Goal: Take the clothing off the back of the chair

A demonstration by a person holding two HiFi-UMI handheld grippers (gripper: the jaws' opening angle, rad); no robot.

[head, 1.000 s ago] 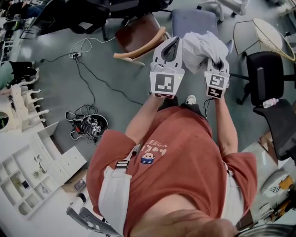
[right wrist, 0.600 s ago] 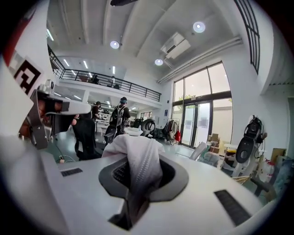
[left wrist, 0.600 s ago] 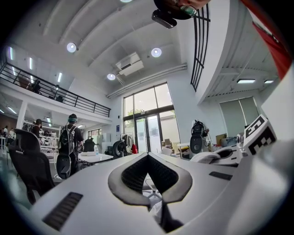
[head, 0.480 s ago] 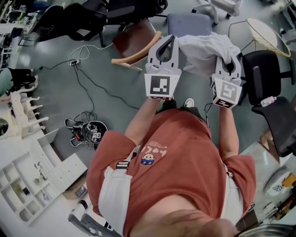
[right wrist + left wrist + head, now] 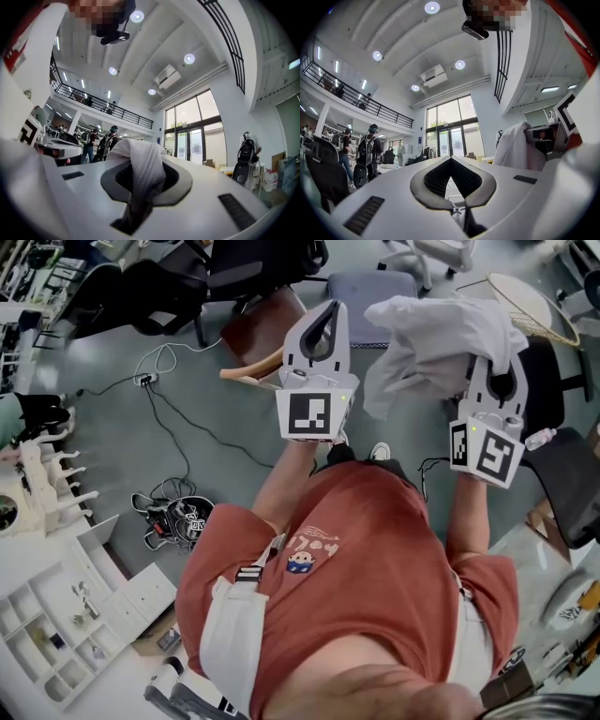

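A white garment point(image 5: 439, 334) hangs bunched in the air above the grey-blue chair point(image 5: 367, 289), clear of its seat. My right gripper point(image 5: 497, 381) is shut on the garment's right end, and in the right gripper view the cloth point(image 5: 140, 171) fills the space between the jaws. My left gripper point(image 5: 323, 329) is raised just left of the garment, shut, with nothing between its fingers. The left gripper view shows the garment point(image 5: 513, 150) off to the right, apart from the left gripper point(image 5: 450, 158).
A brown wooden chair point(image 5: 262, 326) lies beside the grey-blue one. Black office chairs point(image 5: 553, 474) stand on the right, near a round mesh frame point(image 5: 534, 304). Cables and a dark bundle point(image 5: 178, 502) lie on the floor. A white compartment tray point(image 5: 56, 610) sits lower left.
My right gripper has risen and moved right, carrying the white garment up off the chair. The left gripper has risen a little and stays shut and empty.
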